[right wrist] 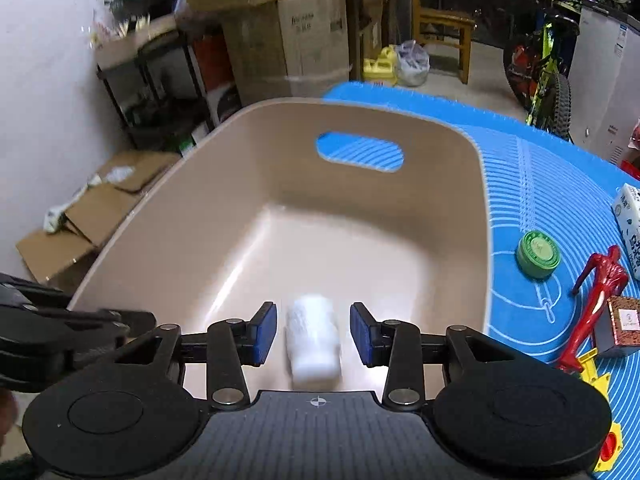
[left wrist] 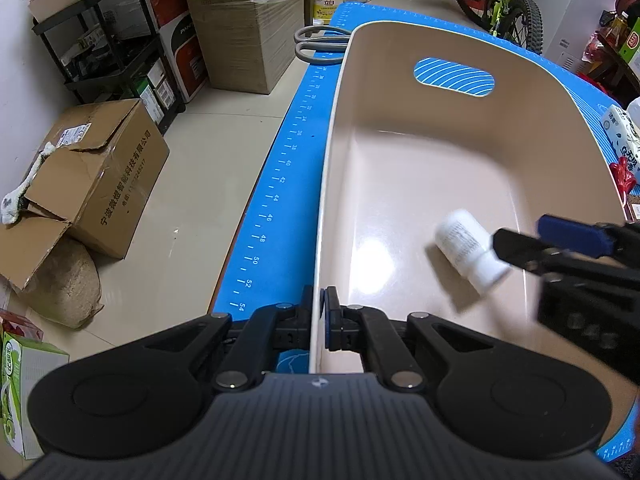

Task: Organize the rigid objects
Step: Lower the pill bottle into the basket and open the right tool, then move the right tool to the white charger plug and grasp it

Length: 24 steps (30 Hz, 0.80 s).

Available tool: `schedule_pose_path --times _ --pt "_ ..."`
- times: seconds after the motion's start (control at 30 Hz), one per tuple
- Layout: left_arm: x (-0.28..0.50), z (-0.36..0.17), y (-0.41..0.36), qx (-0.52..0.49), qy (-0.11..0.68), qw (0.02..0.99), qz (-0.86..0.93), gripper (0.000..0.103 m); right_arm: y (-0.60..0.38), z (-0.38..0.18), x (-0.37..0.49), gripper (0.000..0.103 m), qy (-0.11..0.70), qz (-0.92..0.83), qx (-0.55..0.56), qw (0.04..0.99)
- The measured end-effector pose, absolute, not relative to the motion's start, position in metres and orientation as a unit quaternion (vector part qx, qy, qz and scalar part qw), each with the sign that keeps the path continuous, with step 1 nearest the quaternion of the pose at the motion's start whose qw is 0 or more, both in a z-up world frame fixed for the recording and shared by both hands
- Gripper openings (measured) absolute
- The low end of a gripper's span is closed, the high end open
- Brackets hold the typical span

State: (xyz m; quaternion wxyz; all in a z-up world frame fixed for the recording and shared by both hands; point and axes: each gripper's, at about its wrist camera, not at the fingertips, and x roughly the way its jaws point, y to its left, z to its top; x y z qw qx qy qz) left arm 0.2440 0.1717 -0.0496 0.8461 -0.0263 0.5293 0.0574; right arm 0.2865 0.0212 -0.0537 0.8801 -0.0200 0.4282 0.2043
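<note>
Left gripper [left wrist: 322, 312] is clamped narrow on the near rim of the beige tub [left wrist: 332, 168], steadying it; right gripper [right wrist: 313, 330] has its jaws apart with the white bottle [right wrist: 314, 340] lying blurred between the pads, not pressed, on the tub floor at about 6 o'clock in the right wrist view. To finish the drop well, I'd lift the right gripper straight up clear of the bottle and keep the left clamp firm so the tub doesn't skid on the blue mat [left wrist: 280, 216]. Only the right view shows what's left to sort at 3 o'clock: green tin [right wrist: 538, 254], red figure [right wrist: 596, 292], small brown box [right wrist: 622, 326]; only the left view shows scissors [left wrist: 320, 42] beyond the tub at 12 o'clock.
</note>
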Motion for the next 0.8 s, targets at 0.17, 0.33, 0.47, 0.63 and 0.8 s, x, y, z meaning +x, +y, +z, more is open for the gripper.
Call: schedule_pose_path --times 0.17,0.33,0.47,0.63,0.8 --pt "0.244 -0.049 0.172 -0.028 0.529 0.846 0.057 0.006 -0.005 -0.028 0.275 0.072 0.39 0.193 0.004 0.9" --pt "0.244 -0.049 0.173 -0.029 0.529 0.846 0.057 0.006 -0.042 -0.007 0.265 0.072 0.363 0.166 0.033 0.916" --pt "0.243 -0.049 0.173 -0.029 0.528 0.847 0.057 0.006 -0.075 0.0 0.249 0.073 0.344 0.123 0.03 0.93" --pt "0.243 -0.049 0.173 -0.029 0.528 0.847 0.057 0.006 -0.109 -0.018 0.232 0.074 0.362 0.081 0.021 0.928" --pt "0.243 -0.049 0.174 -0.03 0.528 0.847 0.057 0.006 -0.129 -0.053 0.223 0.074 0.399 0.05 0.022 0.915"
